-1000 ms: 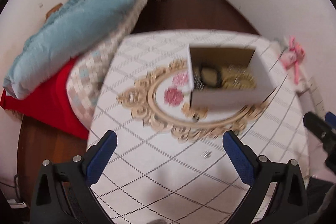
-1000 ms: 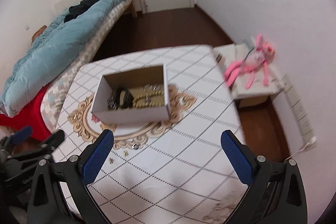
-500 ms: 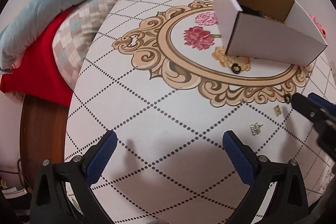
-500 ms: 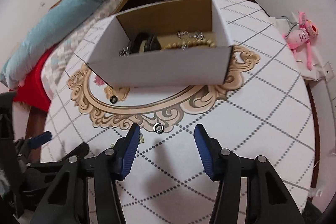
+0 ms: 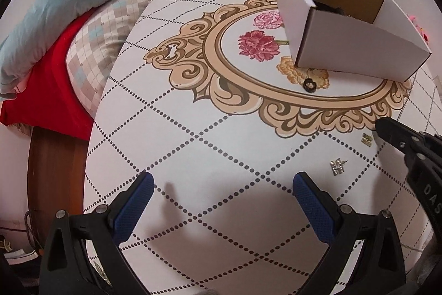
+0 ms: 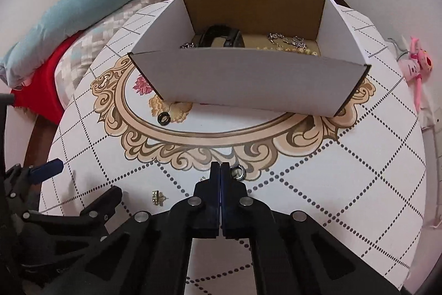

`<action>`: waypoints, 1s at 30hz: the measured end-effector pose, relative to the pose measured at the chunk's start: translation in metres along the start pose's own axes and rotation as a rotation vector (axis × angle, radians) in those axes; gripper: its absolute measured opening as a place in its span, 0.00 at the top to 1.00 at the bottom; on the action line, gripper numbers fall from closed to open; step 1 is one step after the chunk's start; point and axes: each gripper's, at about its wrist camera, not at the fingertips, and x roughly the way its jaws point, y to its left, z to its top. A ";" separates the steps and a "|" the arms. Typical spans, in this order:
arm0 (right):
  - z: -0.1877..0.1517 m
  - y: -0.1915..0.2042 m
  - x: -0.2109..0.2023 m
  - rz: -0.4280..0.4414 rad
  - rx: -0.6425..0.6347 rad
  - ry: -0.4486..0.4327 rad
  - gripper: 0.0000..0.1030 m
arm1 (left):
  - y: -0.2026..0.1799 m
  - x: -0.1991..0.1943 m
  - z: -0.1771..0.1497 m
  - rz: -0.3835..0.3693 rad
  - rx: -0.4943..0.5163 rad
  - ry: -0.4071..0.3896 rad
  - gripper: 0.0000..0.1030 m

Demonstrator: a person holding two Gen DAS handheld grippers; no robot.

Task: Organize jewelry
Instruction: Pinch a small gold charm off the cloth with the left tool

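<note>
Right claw: Your right claw is low on the desk with its two fingers pressed together. A silver ring sits just beside the tips, touching or almost. You cannot tell if the ring is pinched or only next to the tips.
Left claw: Your left claw is wide open and holds nothing. It hangs over bare desk.
Small bits nearby: A silver earring and a gold earring lie on the desk, near the right claw's tip.
Black ring: A black ring lies farther off, just in front of the box.
Box: The white box is open, with a black band and chains inside.
Step now: You look to be picking up the silver ring.
Next move: Lift slowly and check the ring comes up. If it stays down, open and pinch again. Then carry it over the box wall and let go.
</note>
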 end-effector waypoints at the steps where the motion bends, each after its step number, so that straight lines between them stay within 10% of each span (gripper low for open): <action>1: -0.001 -0.003 -0.004 0.003 0.014 -0.011 1.00 | -0.001 -0.003 0.000 -0.009 -0.001 -0.006 0.00; 10: -0.018 -0.061 -0.049 -0.026 0.185 -0.068 1.00 | -0.038 -0.016 -0.003 -0.158 0.031 -0.031 0.02; 21: -0.039 -0.086 -0.053 -0.054 0.257 -0.060 1.00 | -0.075 -0.016 -0.005 -0.172 0.131 -0.061 0.88; 30: -0.039 -0.081 -0.058 -0.038 0.248 -0.073 1.00 | -0.078 -0.022 -0.003 -0.181 0.146 -0.088 0.96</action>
